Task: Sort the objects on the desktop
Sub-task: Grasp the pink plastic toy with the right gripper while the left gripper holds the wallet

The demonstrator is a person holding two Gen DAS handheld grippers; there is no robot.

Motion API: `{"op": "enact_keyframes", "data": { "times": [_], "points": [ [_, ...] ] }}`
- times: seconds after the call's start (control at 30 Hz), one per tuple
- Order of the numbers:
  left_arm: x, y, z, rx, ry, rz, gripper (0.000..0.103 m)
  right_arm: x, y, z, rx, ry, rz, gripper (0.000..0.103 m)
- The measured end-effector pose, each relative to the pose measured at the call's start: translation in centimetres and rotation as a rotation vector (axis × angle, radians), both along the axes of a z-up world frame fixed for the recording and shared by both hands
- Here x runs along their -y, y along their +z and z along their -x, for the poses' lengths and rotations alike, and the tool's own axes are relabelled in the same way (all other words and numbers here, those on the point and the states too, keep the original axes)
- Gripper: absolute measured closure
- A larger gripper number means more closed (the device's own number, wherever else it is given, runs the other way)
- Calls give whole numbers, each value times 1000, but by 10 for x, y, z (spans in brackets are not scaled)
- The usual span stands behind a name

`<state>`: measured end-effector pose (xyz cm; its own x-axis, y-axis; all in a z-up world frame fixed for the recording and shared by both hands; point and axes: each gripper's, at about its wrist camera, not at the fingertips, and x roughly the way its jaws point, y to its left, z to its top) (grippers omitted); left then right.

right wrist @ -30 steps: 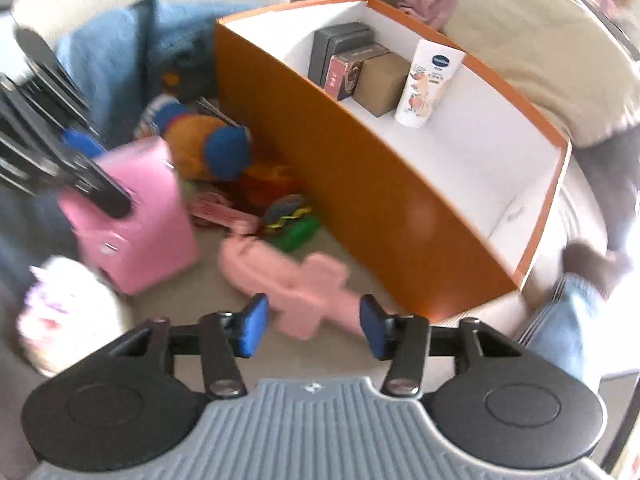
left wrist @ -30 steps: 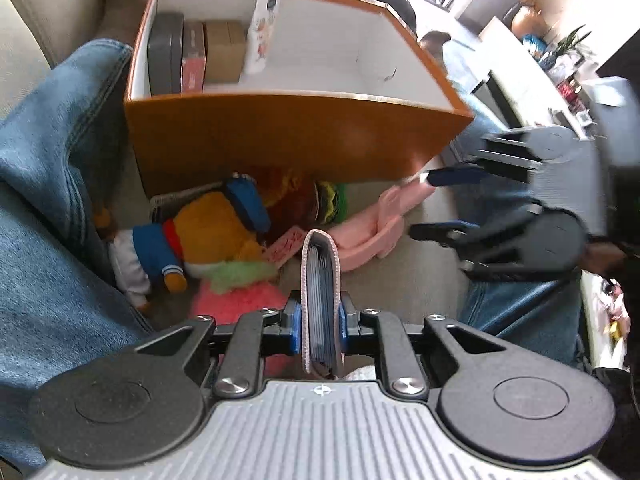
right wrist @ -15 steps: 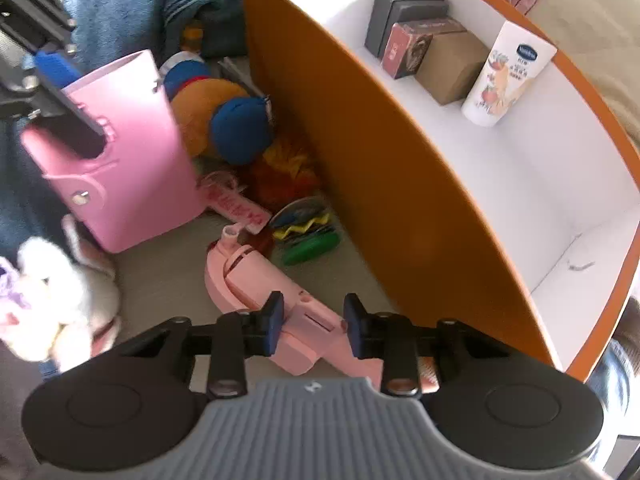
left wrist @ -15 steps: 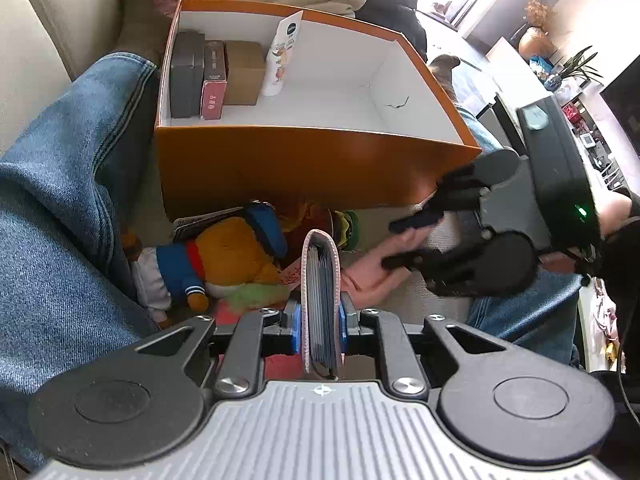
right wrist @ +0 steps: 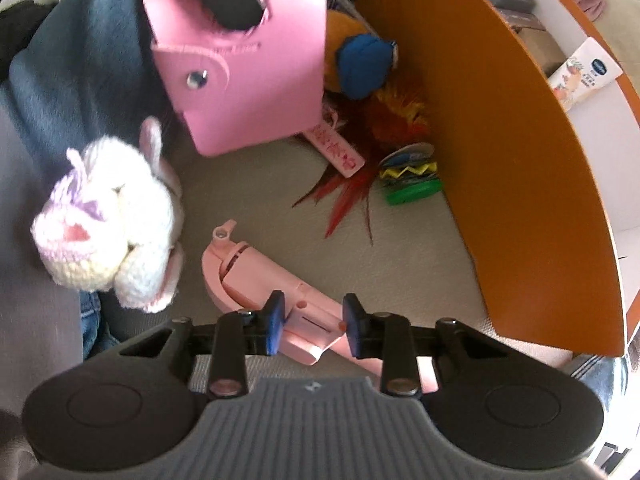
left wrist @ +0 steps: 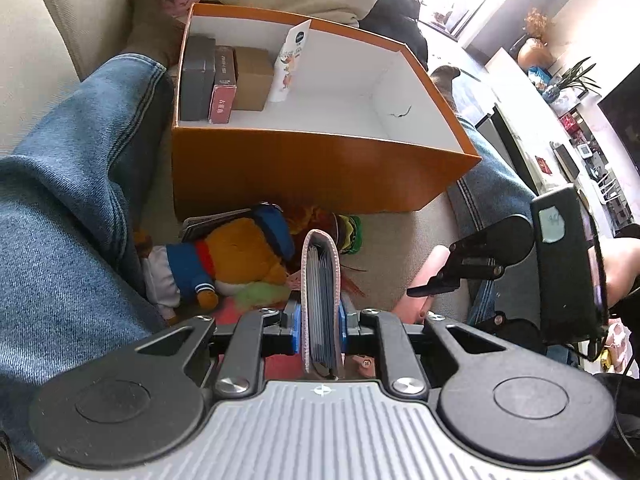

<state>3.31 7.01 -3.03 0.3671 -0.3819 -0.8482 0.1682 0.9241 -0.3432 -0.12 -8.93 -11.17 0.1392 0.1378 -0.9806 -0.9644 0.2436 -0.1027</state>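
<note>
My left gripper [left wrist: 319, 330] is shut on a pink card wallet [left wrist: 320, 300], held upright on its edge above the sofa seat. The right wrist view shows that wallet [right wrist: 248, 72] hanging at the top, with a dark finger across it. My right gripper [right wrist: 314, 322] points steeply down. Its blue pads [right wrist: 276, 320] press on both sides of a pink folding plastic gadget [right wrist: 248, 272] that lies on the beige cushion. Behind stands the orange box [left wrist: 320, 168], white inside. At its left end it holds a grey box [left wrist: 196, 76], two other small boxes and a white tube [left wrist: 290, 62].
An orange plush in a blue jacket [left wrist: 240, 252], a red feather toy [right wrist: 396, 120] and a small burger-shaped toy [right wrist: 408, 172] lie against the box's front wall [right wrist: 500, 160]. A white knitted bunny [right wrist: 108, 224] sits left of the gadget. A person's jeans-clad leg [left wrist: 60, 200] borders the left.
My right gripper has swung down over the pink gadget, and its jaws have narrowed onto it. The left gripper still holds the wallet in much the same place.
</note>
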Motion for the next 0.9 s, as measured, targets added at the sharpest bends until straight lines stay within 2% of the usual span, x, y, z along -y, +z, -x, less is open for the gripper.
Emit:
{"op": "enact_keyframes", "data": {
  "times": [0.27,0.57,0.63,0.83,0.9],
  "points": [
    [-4,-1,3,9,5,11,84,5,5,5,3,-37,-1,71],
    [-3,-2,3,8,-5,13,84,8,20,6,4,-86,-50,75],
    [-3,-2,2,6,-4,14,84,7,22,-4,3,-146,-46,75],
    [-5,-2,2,6,0,21,84,36,18,-65,-62,-516,-67,74],
    [-6,-3,2,2,1,22,84,41,16,-69,-75,-540,-90,73]
  ]
}}
